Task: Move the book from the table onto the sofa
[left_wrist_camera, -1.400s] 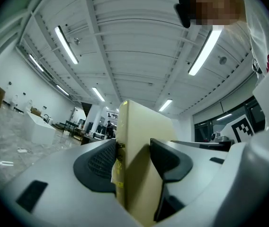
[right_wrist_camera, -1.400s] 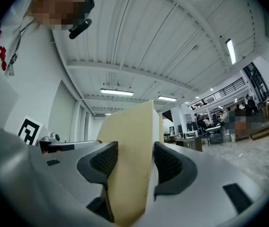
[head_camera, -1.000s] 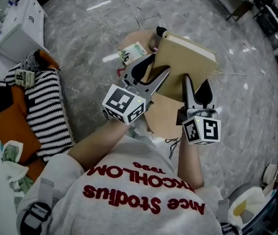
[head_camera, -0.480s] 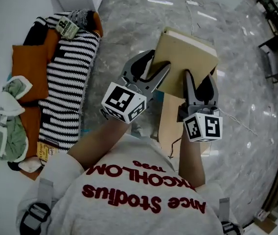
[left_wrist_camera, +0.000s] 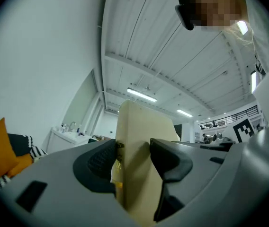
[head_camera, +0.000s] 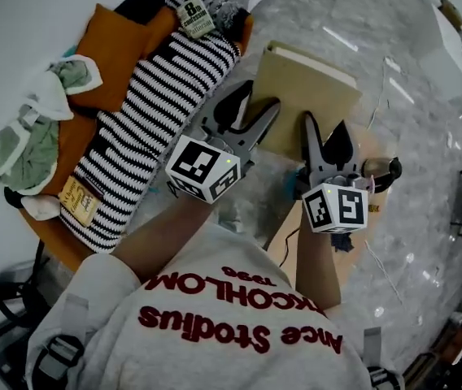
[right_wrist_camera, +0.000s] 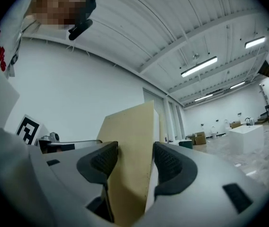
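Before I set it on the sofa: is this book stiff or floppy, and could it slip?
Probably stiff: the book looks like a thick hardcover and juts out with no visible sag. Likely fairly heavy; the left gripper and right gripper both clamp its near edge. Its smooth tan cover might slip if tilted.

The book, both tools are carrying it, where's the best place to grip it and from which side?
Its near edge, coming from the person's side, as now: the left tool and right tool each clamp across the thickness of the book, spaced apart along that edge. It is a broad, flat, stiff slab, so two spread grips should keep it from twisting.
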Action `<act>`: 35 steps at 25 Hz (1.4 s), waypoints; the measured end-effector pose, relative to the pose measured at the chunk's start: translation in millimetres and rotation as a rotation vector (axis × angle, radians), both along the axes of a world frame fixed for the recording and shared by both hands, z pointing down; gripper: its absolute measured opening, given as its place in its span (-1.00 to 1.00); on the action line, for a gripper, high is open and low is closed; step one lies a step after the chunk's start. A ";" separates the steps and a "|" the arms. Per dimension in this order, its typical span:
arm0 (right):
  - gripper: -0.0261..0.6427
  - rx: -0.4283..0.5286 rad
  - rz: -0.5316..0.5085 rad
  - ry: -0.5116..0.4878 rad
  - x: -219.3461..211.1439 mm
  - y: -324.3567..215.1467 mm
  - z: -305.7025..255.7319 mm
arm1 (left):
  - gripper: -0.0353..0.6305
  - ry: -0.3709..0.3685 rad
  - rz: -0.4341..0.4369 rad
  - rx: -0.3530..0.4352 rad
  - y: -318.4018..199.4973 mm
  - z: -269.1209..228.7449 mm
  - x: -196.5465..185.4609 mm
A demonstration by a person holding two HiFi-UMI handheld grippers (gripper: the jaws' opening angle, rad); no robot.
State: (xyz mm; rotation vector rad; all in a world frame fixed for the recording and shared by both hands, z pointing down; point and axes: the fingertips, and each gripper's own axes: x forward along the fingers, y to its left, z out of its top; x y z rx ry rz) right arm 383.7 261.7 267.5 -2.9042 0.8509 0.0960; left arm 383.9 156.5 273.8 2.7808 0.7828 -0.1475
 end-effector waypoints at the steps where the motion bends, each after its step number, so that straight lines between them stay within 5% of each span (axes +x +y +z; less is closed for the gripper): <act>1: -0.13 -0.004 -0.024 -0.001 4.3 -13.5 0.3 | -0.22 0.000 -0.022 -0.002 -13.5 0.3 1.9; 17: -0.13 -0.002 -0.411 0.018 59.6 -271.7 -2.8 | -0.22 0.017 -0.405 -0.006 -263.0 -1.7 17.5; 35: -0.13 -0.005 -0.976 -0.011 -0.6 -534.7 16.0 | -0.22 -0.014 -0.961 0.013 -488.6 16.3 -87.7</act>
